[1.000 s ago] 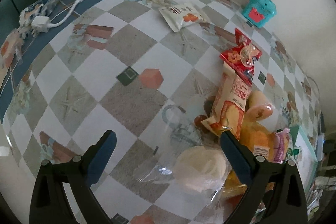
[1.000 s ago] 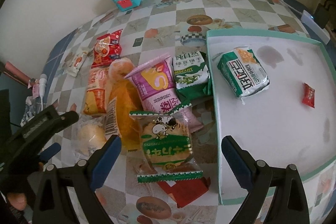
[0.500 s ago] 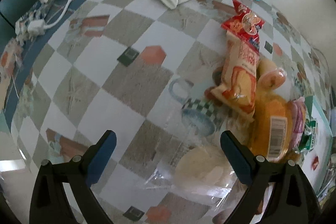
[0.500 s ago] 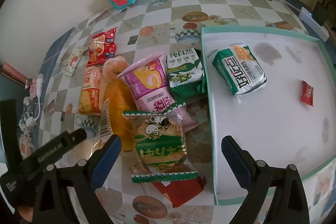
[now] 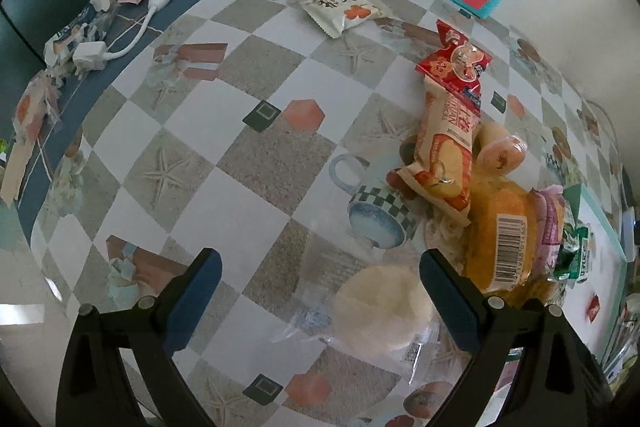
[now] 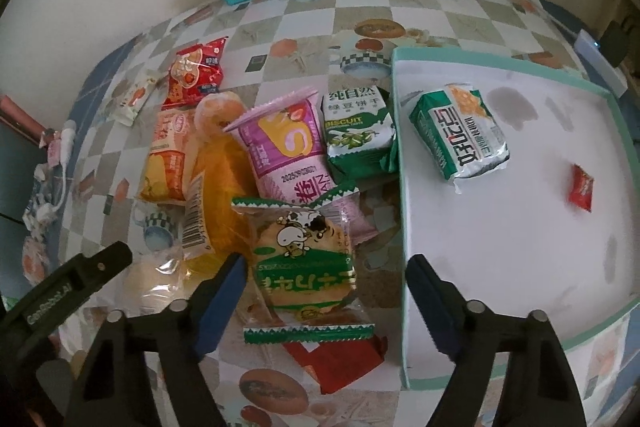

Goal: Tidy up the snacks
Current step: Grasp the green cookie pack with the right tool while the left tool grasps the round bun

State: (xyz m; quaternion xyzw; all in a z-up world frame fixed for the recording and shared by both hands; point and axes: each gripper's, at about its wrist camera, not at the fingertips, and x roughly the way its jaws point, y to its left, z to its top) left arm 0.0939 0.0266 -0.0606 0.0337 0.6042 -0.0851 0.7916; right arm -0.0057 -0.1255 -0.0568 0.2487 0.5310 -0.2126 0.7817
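Now the right claw (image 6: 322, 287) is hanging wide open and empty over the cookie packet (image 6: 306, 261) beside the tray (image 6: 520, 255); seemingly, lowering and pinching comes next. The left claw (image 5: 320, 287), gaping too, is straddling the clear-wrapped bun (image 5: 384, 311) on the desk (image 5: 276, 155).

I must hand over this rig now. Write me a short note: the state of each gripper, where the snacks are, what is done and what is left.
Left gripper: open, holding nothing, over the clear-wrapped pale bun.
Right gripper: open, holding nothing, over the green-edged cake packet.
Done: the green-and-white biscuit pack and small red packet lie in the teal-rimmed tray.
Left: the pile on the table beside the tray, including the pink roll packet and green biscuit bag.
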